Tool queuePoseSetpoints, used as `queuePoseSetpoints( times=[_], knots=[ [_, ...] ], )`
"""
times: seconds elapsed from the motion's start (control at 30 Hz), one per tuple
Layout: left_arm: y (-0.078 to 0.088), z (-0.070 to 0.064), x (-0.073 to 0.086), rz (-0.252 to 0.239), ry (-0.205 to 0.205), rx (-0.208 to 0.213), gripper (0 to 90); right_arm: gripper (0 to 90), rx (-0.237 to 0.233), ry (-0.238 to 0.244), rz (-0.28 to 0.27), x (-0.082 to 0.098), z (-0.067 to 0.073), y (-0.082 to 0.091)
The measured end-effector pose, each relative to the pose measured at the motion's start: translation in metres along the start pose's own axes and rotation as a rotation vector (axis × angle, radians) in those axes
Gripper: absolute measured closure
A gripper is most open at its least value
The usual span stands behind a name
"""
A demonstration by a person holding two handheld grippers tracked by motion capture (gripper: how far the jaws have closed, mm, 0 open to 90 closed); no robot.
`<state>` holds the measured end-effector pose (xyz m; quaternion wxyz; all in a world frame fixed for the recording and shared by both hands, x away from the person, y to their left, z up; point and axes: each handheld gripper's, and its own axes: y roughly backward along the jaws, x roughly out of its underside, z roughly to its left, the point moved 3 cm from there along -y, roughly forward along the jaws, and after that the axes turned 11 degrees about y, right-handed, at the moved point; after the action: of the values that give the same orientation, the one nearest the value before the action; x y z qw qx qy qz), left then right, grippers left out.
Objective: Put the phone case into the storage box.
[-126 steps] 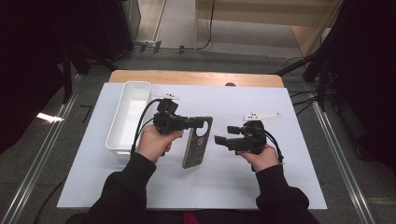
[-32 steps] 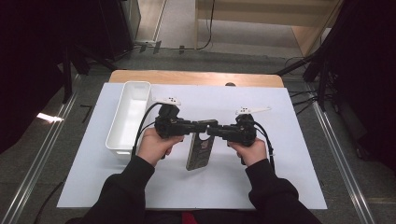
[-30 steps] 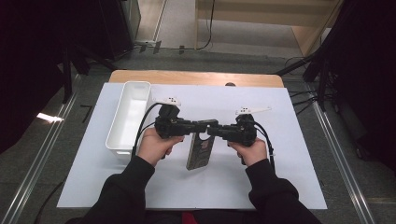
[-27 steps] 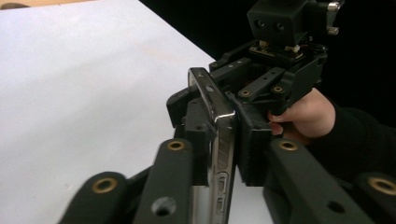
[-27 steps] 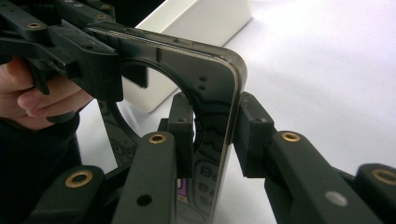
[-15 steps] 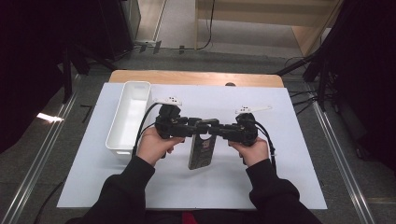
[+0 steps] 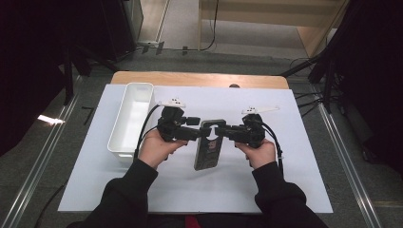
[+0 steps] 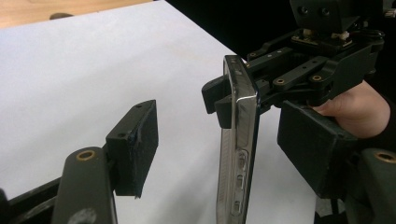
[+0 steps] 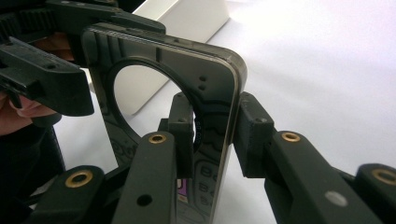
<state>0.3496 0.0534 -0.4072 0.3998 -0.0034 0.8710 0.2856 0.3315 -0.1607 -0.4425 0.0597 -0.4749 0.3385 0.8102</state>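
Note:
A dark phone case with a round camera hole hangs over the white mat between both hands. My right gripper is shut on its top edge; in the right gripper view the two pads pinch the case wall beside the hole. My left gripper has just been opening. In the left gripper view its pads stand apart on either side of the case without pressing it. The right gripper faces it from across the case.
A long white tray lies left of the left hand. The white mat covers a wooden table, with bare mat to the right and in front. Dark stands and cables surround the table.
The right gripper came in from the right and closed on the case's top. The left jaws, shut on the case a second ago, have spread off it. The case has shifted slightly right.

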Motion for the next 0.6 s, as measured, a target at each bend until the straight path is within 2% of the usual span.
queuePoseSetpoints(
  times=[0.1, 0.2, 0.33, 0.47, 0.6],
  knots=[
    [0.0010, -0.0003, 0.0000, 0.001, 0.000, -0.002, 28.6, 70.0, 0.006, -0.002, -0.001, 0.0000, -0.0017, 0.0010],
    [0.0022, -0.0005, -0.0004, -0.012, -0.011, -0.016, 23.4, 70.0, 0.014, -0.005, 0.002, 0.0001, -0.0027, 0.0018],
    [0.0029, -0.0003, -0.0010, -0.024, 0.003, -0.025, 20.4, 70.0, 0.023, -0.007, 0.001, -0.0001, -0.0035, 0.0026],
    [0.0019, 0.0007, 0.0002, -0.028, -0.008, -0.089, 20.3, 70.0, 0.031, -0.006, -0.003, -0.0002, -0.0043, 0.0033],
    [0.0015, -0.0001, 0.0023, -0.034, -0.005, -0.106, 20.4, 70.0, 0.047, -0.012, 0.006, -0.0001, -0.0053, 0.0041]
  ],
)
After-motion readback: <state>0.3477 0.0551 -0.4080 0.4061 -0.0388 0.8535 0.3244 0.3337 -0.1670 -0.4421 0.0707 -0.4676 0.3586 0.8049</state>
